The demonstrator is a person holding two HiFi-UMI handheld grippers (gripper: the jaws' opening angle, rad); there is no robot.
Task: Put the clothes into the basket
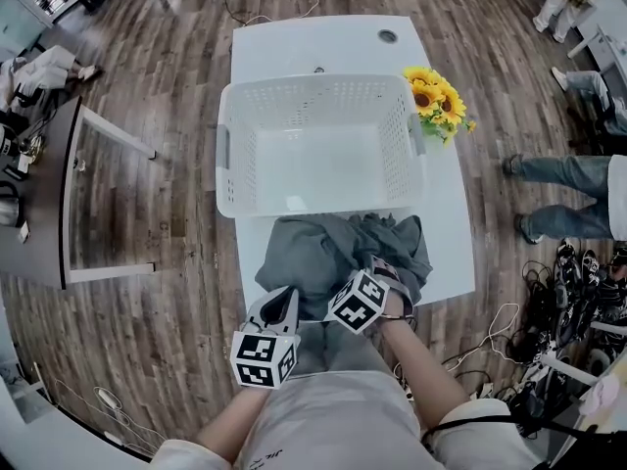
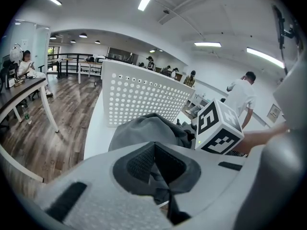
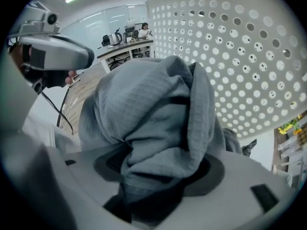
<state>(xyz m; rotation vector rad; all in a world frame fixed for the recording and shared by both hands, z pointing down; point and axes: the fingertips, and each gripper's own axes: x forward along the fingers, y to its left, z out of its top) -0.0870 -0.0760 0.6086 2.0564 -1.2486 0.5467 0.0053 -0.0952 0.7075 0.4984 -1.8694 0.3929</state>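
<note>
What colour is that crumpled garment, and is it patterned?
The crumpled cloth garment is grey-blue with a fine grid weave, clearest in the right gripper view.

Matt grey cloth garment (image 1: 328,253); perforated white plastic basket (image 1: 315,82).

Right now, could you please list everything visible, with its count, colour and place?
table: one, white, centre.
basket: one, white, perforated, on the table.
grey clothes: one pile, grey, on the table before the basket.
sunflowers: one bunch, yellow, right of the basket.
desk: one, dark, far left.
cables: several, white and black, floor at lower right.
bystander's legs: two, blue jeans, right edge.
left gripper: one, grey, shut on the clothes' near edge.
right gripper: one, grey, shut on a clothes fold.
</note>
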